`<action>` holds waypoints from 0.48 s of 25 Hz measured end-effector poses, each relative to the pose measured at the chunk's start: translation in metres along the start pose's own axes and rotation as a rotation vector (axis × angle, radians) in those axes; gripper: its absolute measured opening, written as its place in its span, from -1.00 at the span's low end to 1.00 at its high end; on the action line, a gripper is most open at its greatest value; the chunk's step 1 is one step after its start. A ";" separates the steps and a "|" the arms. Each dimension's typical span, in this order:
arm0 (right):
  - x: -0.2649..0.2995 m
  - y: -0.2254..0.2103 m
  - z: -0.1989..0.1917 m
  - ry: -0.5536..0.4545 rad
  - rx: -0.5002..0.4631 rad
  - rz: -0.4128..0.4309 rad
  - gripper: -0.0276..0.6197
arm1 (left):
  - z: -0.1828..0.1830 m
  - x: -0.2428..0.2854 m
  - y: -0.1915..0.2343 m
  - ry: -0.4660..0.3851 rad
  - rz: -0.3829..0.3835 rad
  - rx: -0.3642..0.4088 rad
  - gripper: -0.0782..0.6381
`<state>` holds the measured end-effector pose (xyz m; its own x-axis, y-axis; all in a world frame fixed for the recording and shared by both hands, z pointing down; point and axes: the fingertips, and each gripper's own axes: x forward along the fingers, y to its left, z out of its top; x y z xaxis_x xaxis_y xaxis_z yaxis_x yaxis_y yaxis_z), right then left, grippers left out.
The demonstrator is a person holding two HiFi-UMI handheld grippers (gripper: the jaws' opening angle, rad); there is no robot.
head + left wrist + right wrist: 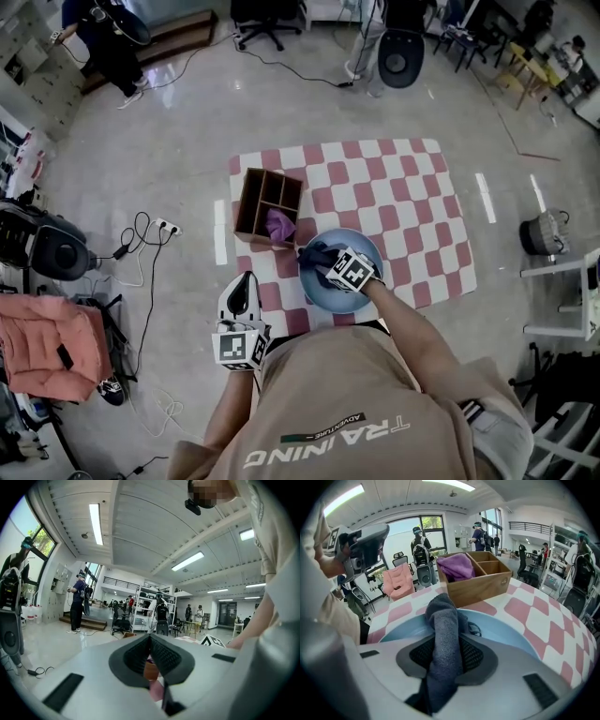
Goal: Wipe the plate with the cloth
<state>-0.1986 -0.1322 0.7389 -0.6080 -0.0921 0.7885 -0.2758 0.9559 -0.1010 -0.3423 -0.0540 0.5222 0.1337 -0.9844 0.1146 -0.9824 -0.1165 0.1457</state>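
"TRAINING"-printed shirt [347, 403]; right tool [326, 264] tight on cloth [440, 620] over plate [506, 632]; left tool [246, 281] closed, empty.

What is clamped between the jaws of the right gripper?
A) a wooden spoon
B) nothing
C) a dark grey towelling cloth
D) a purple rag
C: the right gripper pinches the dark grey towelling cloth above the light blue round plate.
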 end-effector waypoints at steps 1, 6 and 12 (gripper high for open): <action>-0.001 -0.004 0.000 0.007 0.001 -0.011 -0.51 | 0.001 0.001 -0.001 0.001 -0.009 0.000 -0.75; -0.008 -0.034 -0.003 0.037 0.024 -0.054 -0.51 | -0.001 0.005 -0.002 0.014 -0.039 0.010 -0.75; -0.031 -0.074 -0.027 0.101 0.046 -0.164 -0.51 | -0.001 0.008 -0.016 0.023 -0.031 0.013 -0.75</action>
<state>-0.1393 -0.1920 0.7387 -0.4750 -0.2151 0.8533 -0.4002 0.9164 0.0083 -0.3252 -0.0597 0.5222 0.1665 -0.9771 0.1326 -0.9795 -0.1483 0.1366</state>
